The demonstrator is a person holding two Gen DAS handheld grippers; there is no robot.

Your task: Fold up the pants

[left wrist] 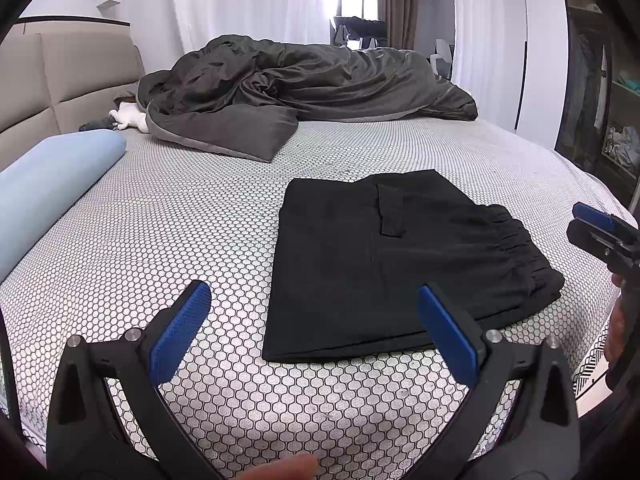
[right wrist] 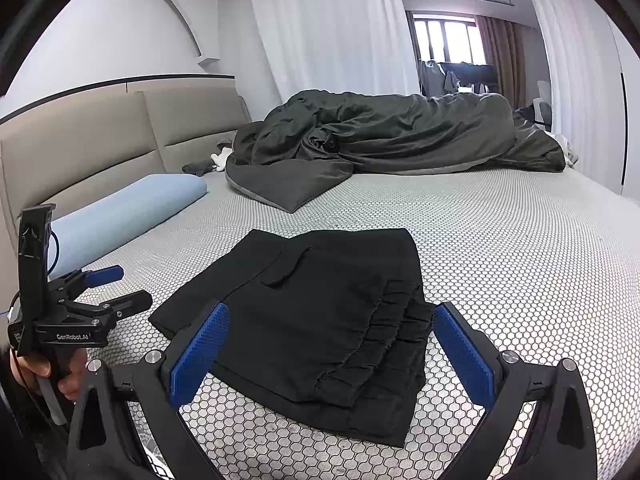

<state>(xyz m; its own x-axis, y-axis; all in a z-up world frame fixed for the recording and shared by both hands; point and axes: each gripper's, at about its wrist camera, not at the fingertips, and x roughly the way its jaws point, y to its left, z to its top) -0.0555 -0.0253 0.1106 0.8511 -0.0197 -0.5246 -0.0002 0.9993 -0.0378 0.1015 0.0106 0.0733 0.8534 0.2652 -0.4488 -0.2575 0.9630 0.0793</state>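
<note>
**Folded pants on bed, both grippers empty**

Left wrist view: left gripper (left wrist: 314, 328) held above the bed (left wrist: 160, 232), jaws spread wide, nothing between them. Black pants (left wrist: 384, 264) folded into a flat rectangle on the bed, just beyond the right pad, pocket flap on top, elastic waistband toward the right. Right gripper (left wrist: 600, 228) at the frame edge right of the pants, jaw gap hard to judge here. Dark duvet (left wrist: 300, 88) well beyond the pants; blue pillow (left wrist: 52, 184) far left of them.

Right wrist view: right gripper (right wrist: 330, 348) above the pants (right wrist: 312, 312), jaws wide apart, gripping nothing. Left gripper (right wrist: 116, 288) left of the pants, jaws parted, held by a hand (right wrist: 52, 372).
</note>
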